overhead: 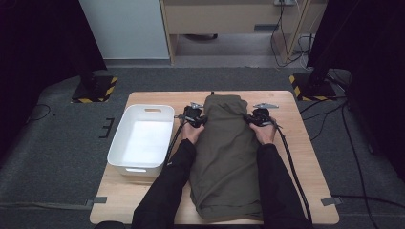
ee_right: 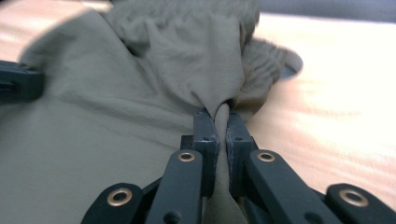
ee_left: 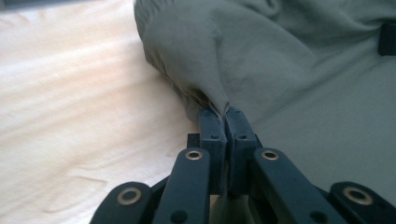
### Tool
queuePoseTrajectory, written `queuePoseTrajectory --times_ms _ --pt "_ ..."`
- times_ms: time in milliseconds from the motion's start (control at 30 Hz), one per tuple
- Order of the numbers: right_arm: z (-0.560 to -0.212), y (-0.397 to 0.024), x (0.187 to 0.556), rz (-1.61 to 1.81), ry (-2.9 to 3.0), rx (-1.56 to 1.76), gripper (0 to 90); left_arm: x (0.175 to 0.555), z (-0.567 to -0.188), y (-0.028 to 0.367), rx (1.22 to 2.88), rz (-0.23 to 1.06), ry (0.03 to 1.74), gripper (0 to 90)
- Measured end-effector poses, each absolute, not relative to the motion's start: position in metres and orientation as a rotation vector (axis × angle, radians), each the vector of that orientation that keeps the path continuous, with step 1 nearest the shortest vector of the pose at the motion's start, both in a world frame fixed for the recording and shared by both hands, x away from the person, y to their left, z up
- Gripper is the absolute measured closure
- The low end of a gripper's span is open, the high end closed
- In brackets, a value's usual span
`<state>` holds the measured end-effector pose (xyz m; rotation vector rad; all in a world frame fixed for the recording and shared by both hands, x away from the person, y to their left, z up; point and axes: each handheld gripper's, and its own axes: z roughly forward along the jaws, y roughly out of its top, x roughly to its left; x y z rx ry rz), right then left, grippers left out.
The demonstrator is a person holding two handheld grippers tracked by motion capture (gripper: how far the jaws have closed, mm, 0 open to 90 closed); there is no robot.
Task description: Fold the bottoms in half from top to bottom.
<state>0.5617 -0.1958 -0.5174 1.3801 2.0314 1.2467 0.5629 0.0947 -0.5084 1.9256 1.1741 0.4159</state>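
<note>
At frame centre, olive garment (overhead: 224,152) flat on counter (overhead: 305,157); left tongs (overhead: 202,120) and right tongs (overhead: 249,119) each clenched on its upper side edges.

Overhead forward-down — two close tool-mounted views

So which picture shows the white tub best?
The high view: the whole tub sits on the table, left of the cloth. The two gripper views look along shut jaws pinching cloth, with bare wood beside, so they tell nothing about it.
</note>
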Motion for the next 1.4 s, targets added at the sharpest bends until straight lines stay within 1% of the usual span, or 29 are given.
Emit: queuePoseTrajectory --times_ms 167,267,467,667,833,1100,1267,1400 --pt "-0.502 -0.193 0.559 1.331 1.994 1.338 86.6 0.557 -0.48 0.103 1.886 0.455 1.131 87.4" --pt "-0.486 -0.192 0.555 1.372 1.972 1.29 86.6 0.553 -0.465 0.108 1.846 0.456 1.113 87.4" --pt "-0.455 -0.191 0.543 1.423 1.941 1.199 86.5 0.536 -0.434 0.111 1.838 0.514 1.053 87.4" --pt "-0.43 -0.194 0.523 1.47 1.931 1.113 86.5 0.513 -0.408 0.112 1.849 0.535 1.002 87.3" --pt "-0.423 -0.198 0.503 1.476 1.955 1.069 86.4 0.494 -0.4 0.112 1.882 0.518 0.971 87.2" --pt "-0.423 -0.206 0.468 1.495 2.012 1.009 86.2 0.456 -0.399 0.113 1.939 0.492 0.897 87.3" --pt "-0.431 -0.207 0.44 1.496 2.067 0.985 85.7 0.432 -0.407 0.117 1.967 0.465 0.892 87.2" --pt "-0.442 -0.207 0.421 1.49 2.102 0.985 85.3 0.41 -0.417 0.116 2.031 0.45 0.875 87.2"
